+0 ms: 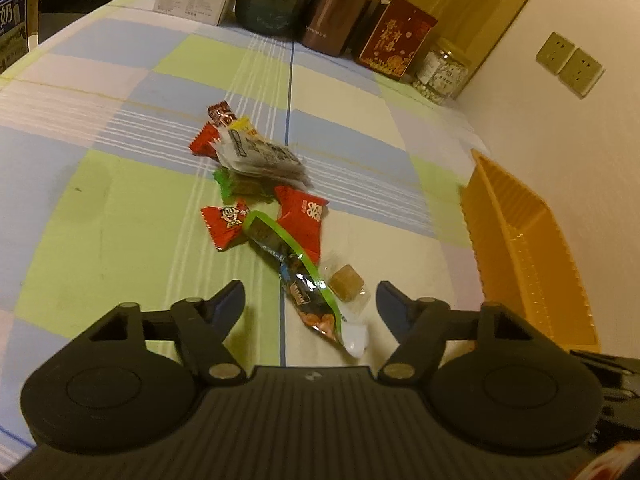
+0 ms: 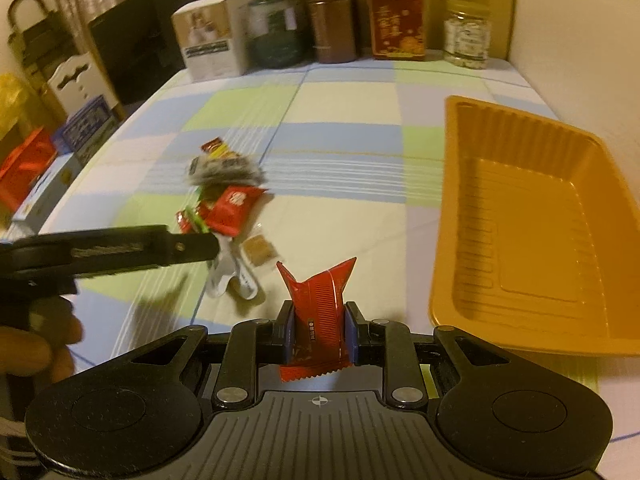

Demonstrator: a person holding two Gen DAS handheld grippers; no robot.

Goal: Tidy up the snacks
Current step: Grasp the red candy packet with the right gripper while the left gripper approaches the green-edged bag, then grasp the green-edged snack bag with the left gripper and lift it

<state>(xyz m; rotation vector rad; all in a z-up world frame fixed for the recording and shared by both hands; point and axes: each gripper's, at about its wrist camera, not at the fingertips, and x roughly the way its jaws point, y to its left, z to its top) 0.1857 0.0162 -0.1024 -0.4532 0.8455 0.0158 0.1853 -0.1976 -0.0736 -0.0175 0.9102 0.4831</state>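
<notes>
A pile of snack packets lies mid-table on the checked cloth; it also shows in the right wrist view. My left gripper is open, its jaws either side of a long green-edged nut packet, with a clear-wrapped brown cube beside it. My right gripper is shut on a red snack packet, held above the table left of the orange tray. The tray holds nothing. The left gripper shows from the side in the right wrist view.
Along the back edge stand a white box, a dark jar, a brown canister, a red tin and a clear jar. A wall runs along the right. Boxes sit at the left table edge.
</notes>
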